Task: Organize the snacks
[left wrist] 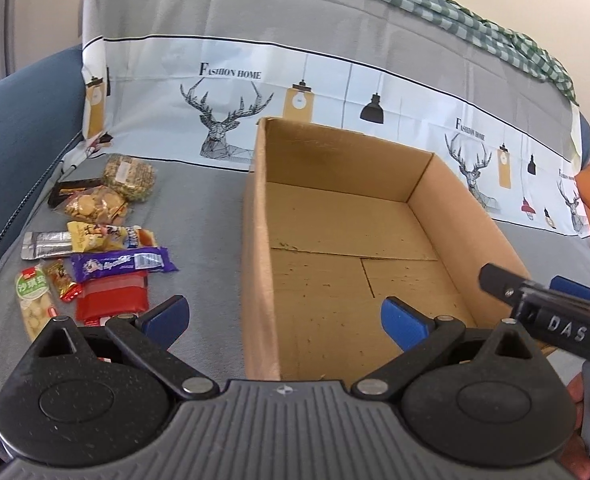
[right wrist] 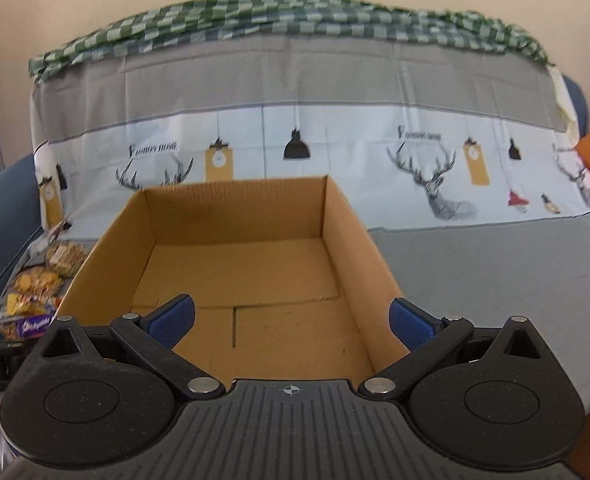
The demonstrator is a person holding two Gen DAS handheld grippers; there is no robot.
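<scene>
The cardboard box [left wrist: 347, 236] sits mid-sofa [left wrist: 199, 216], with the snacks [left wrist: 95, 240] heaped toward the sofa's left edge. The left tongs [left wrist: 285, 320] gape wide, empty, straddling the box's left wall. The right tongs [right wrist: 291, 320], equally wide and empty, hover level over the box's near end.

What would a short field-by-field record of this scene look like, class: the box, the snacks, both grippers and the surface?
box: open cardboard box, nothing visible inside
snacks: pile of wrapped snacks lying outside the box, to its left
nearest snacks: purple bar and red packet
left gripper: open, holding nothing, straddling the box's left wall
right gripper: open, holding nothing, over the box's near end
surface: grey sofa cover printed with deer and lamps
progress: no snack in the box yet
</scene>
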